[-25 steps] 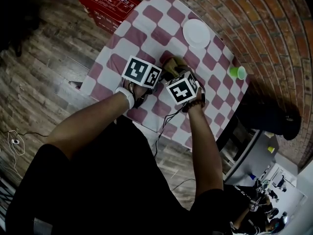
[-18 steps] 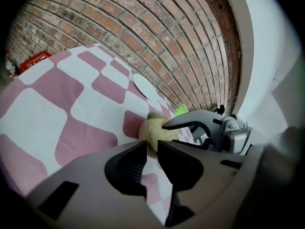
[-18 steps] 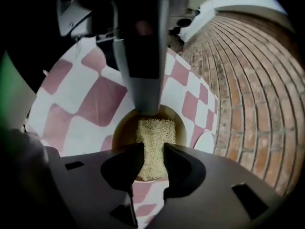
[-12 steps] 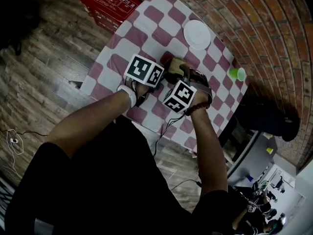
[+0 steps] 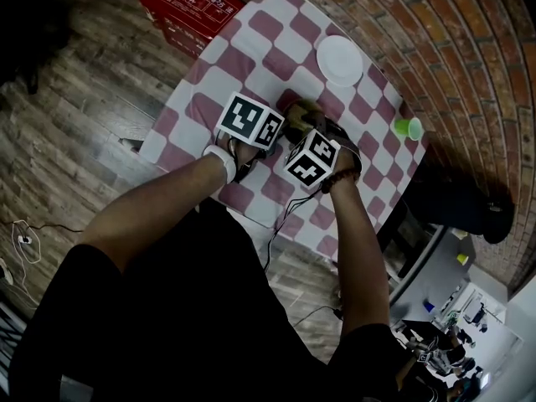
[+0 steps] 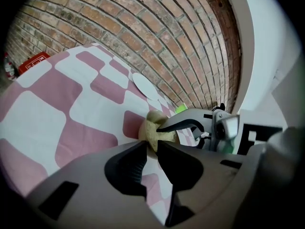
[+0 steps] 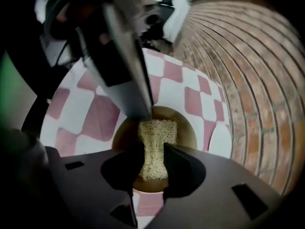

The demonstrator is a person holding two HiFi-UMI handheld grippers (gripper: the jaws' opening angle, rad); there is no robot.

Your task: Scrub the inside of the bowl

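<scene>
A brown bowl point(image 5: 300, 110) stands on the pink-and-white checked tablecloth point(image 5: 251, 36). My left gripper point(image 6: 152, 146) is shut on the bowl's near rim point(image 6: 151, 128) and points slantwise down. Seen from the right gripper view, one of its grey fingers point(image 7: 126, 66) reaches down to the rim. My right gripper point(image 7: 153, 150) points steeply down into the bowl point(image 7: 185, 128) and is shut on a yellowish scrub pad point(image 7: 156, 135). The pad's lower end lies against the bowl's inside. In the head view the two marker cubes hide most of the bowl.
A white plate point(image 5: 339, 59) lies farther back on the table, and a green cup point(image 5: 408, 126) stands near the right edge by the brick wall. A red box point(image 5: 188, 2) sits on the wooden floor beyond the table's left corner.
The right gripper has rolled about its own axis over the bowl; its marker cube shows a different face angle. The left gripper has kept still on the rim.
</scene>
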